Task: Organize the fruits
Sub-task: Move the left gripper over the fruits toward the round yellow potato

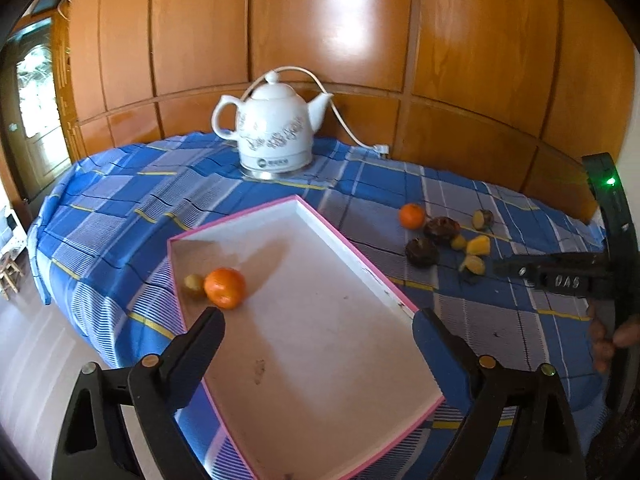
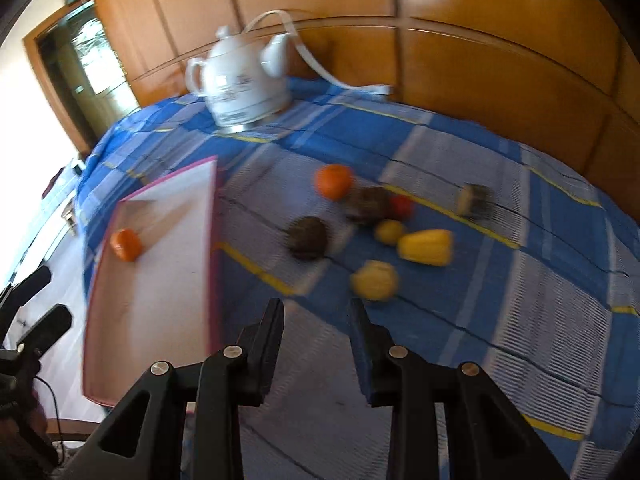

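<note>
Left gripper [image 1: 318, 318] spread wide, nothing between the fingers, hanging over the near end of the tray [image 1: 384, 284]. Inside the tray, just ahead of the left finger [image 1: 200, 344]: one orange [image 1: 225, 287] touching a small greenish fruit [image 1: 194, 282]. Further ahead, kettle [image 1: 274, 128] on the cloth [image 1: 120, 196]. To the right of the tray, loose fruit [image 1: 448, 240] in a group, and beyond it the right gripper seen from the side.

Right gripper [image 2: 316, 312] narrowed but not fully closed, gripping nothing, above bare cloth. Just ahead: a round yellow fruit [image 2: 375, 281], then a long yellow one [image 2: 427, 247], two dark ones [image 2: 309, 238], a second orange [image 2: 334, 181]. Visible only here: a small red fruit [image 2: 401, 206] behind the dark pair. The greenish fruit in the tray not visible in this blurred view.
</note>
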The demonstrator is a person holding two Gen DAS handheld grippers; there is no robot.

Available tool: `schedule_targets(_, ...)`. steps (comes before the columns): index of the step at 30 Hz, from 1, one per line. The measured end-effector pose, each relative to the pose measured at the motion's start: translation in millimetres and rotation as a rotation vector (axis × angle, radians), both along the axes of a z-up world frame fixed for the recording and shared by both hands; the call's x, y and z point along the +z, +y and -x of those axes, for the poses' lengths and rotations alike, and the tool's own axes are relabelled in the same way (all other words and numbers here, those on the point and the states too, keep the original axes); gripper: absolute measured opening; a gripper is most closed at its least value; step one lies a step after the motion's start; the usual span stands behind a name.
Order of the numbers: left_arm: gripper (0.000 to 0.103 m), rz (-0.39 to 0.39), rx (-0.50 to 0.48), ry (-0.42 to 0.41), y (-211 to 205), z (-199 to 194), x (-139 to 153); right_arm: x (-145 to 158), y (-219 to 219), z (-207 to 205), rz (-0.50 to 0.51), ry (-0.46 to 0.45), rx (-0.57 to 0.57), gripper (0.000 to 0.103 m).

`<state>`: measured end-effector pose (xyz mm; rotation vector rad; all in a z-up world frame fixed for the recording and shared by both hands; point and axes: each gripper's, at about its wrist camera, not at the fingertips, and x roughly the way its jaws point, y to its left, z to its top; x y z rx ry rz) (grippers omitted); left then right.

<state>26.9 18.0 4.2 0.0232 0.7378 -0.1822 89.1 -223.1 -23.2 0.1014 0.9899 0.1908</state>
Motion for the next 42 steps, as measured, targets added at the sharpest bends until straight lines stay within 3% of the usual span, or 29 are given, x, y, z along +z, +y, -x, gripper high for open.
schedule_targets(8, 0.091, -0.005, -0.107, 0.063, -26.9, -8.5, -8.4, 5.3, -63.8, 2.1, 0.065, 0.0, -0.102, 0.033)
schedule_targets(13, 0.074, -0.004, -0.182, 0.106, -50.2, -15.4, -11.6, 0.6, -96.6, 0.8, 0.087, 0.01, -0.157, 0.033)
schedule_targets(19, 0.055, 0.021, -0.29, 0.174, -85.2, -27.3, -14.9, -14.9, -125.7, -0.6, 0.032, 0.037, -0.229, 0.033)
schedule_targets(29, 0.054, 0.035, -0.384, 0.285, -148.8, -64.5, -33.3, -17.4, -128.3, -3.8, -0.039, 0.069, -0.245, 0.033)
schedule_targets(42, 0.054, -0.03, -0.407, 0.316, -205.8, -106.4, -65.4, -17.0, -136.9, -7.4, -0.128, 0.087, -0.285, 0.033)
